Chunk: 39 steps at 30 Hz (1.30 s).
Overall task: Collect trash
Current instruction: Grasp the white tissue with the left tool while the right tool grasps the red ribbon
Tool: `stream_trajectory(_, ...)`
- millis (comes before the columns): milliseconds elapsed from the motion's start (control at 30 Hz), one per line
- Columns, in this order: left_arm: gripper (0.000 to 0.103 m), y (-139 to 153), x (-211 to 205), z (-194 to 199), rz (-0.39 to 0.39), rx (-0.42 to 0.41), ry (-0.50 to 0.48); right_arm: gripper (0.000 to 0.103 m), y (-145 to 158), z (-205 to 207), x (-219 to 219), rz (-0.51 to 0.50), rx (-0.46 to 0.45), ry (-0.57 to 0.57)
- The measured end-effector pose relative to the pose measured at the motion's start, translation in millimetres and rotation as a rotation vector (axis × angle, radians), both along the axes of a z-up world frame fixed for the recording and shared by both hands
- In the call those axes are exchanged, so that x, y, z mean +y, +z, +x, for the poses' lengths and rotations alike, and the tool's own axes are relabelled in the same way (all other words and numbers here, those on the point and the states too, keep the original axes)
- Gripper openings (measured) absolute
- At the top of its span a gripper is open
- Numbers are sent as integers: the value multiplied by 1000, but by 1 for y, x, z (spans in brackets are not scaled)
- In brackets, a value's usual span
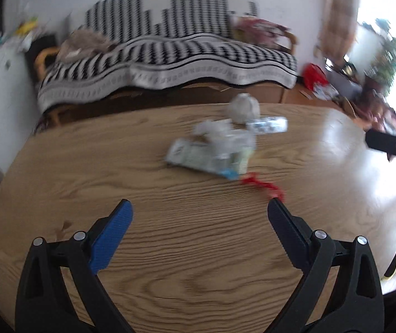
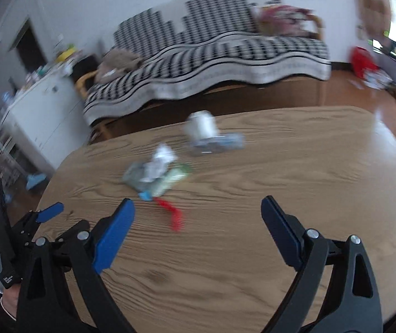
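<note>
While both claws hang over the wooden table (image 1: 86,166), nothing is in either one. The left gripper (image 1: 200,208) has its jaws spread wide, with only bare wood between them. The right gripper (image 2: 198,208) is spread wide too, and it holds nothing. The trash sits in a little bunch near the far side of the table. A crumpled wrapper pile (image 1: 214,149) lies in the middle, with a red scrap (image 1: 264,186) just near it, close to the left gripper's right finger. Farther back are a white paper ball (image 1: 243,108) and a flat shiny packet (image 1: 267,125) beside it. Behind the table stands a sofa with a black-and-white blanket (image 1: 170,55). Everything looks blurry.
</note>
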<state>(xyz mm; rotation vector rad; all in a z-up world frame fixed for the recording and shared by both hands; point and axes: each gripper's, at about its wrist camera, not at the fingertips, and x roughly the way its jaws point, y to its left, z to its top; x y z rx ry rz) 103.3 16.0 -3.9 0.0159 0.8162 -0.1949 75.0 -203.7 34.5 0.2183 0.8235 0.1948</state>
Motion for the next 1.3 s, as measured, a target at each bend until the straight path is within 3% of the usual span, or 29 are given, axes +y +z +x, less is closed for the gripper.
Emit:
stream_trajectory(167, 95, -16, 33, 11, -61, 57, 58, 89, -36, 24, 43, -72, 32, 67)
stream_trajectory(467, 95, -23, 22, 48, -57, 71, 86, 89, -87, 51, 63, -146, 78, 133)
stream_trajectory(600, 95, -17, -10, 76, -9, 26, 27, 82, -103, 57, 59, -132, 110, 147)
stream_trajectory(867, 95, -48, -62, 135, -36, 116, -34, 69, -112, 63, 50, -125, 125, 143)
stream_trajectory(1033, 95, -58, -80, 145, -49, 118, -48, 52, -121, 64, 55, -176, 127, 166)
stream_trajectory(1100, 87, -59, -82, 145, -57, 111, -56, 47, -122, 63, 59, -204, 118, 176)
stream_trajectory(1167, 52, -61, -84, 144, -57, 121, -70, 28, -122, 61, 62, -208, 117, 190)
stream_trajectory(1200, 43, -62, -84, 144, -60, 134, -75, 12, -122, 60, 62, -197, 125, 198)
stream_trajectory(1267, 7, -62, -80, 142, -66, 143, -71, 11, -120, 57, 62, -166, 130, 206)
stream_trajectory(1300, 5, -59, -76, 139, -62, 133, -58, 11, -118, 56, 63, -164, 127, 207)
